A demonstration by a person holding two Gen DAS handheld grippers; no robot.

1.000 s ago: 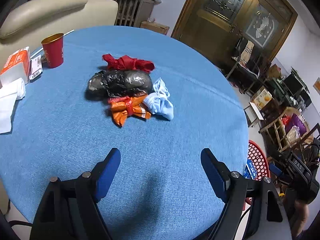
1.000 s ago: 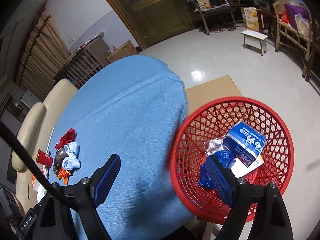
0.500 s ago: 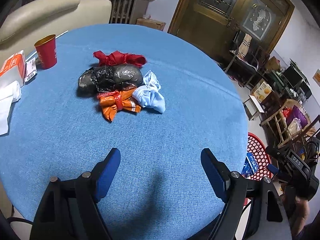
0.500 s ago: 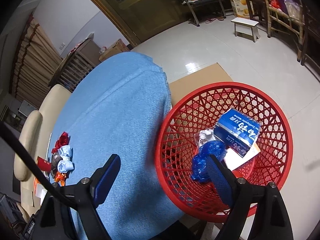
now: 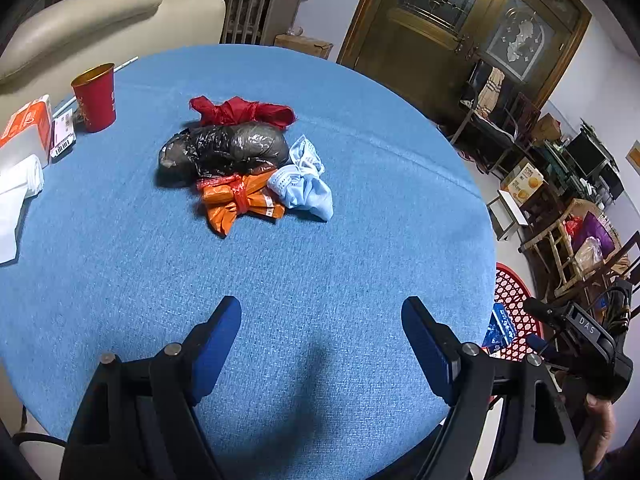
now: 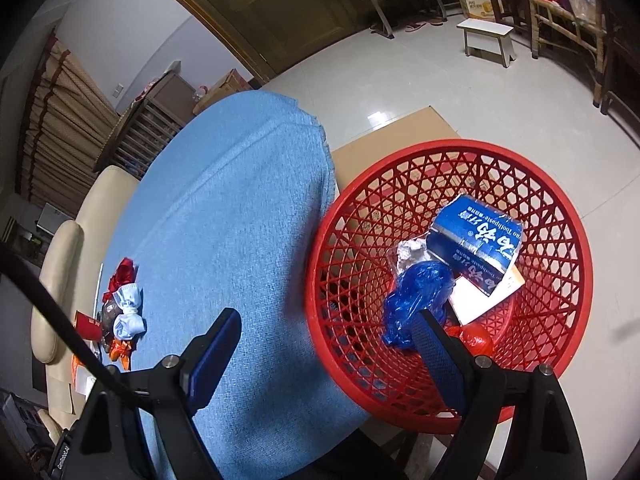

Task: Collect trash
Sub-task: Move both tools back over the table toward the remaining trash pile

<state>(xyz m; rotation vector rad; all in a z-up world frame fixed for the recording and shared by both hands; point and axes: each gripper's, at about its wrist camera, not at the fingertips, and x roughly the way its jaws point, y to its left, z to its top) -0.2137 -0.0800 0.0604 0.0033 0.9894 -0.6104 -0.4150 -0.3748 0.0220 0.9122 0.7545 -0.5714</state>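
My left claw point(image 5: 321, 322) gapes empty before the knotted orange plastic bag point(image 5: 239, 200) — it touches the crumpled pale-blue mask point(image 5: 303, 188), so a careless pinch may drag both.

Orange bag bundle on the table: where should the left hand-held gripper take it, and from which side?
Grip the orange bag bundle at its tied red waist, probably from the near side, above. It is narrowest there, and the near side is clear, while the black bag and light blue bundle crowd the far and right sides.
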